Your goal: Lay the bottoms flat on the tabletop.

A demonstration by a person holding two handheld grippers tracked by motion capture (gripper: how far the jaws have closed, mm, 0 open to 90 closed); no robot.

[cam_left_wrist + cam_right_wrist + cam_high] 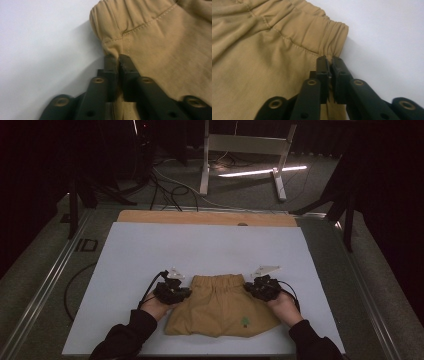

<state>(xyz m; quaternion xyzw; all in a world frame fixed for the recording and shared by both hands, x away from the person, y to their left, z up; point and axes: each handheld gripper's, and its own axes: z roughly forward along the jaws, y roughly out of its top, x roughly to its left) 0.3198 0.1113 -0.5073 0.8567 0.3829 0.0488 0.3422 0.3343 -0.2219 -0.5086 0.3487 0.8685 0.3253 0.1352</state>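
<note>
Left gripper [181, 292], right gripper [255, 287] each clamp one tan shorts [222, 307] waistband corner.

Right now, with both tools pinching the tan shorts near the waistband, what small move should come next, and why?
Probably lift both tools together a little. The left tool and right tool are each shut on a side edge of the tan shorts, just below the elastic waistband. The shorts lie flat on the white mat, so an even lift should keep the waistband level.

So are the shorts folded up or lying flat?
Folded, it seems: the tan shorts lie in a compact shape on the white sheet, waistband at the far edge, no separate legs showing.
</note>
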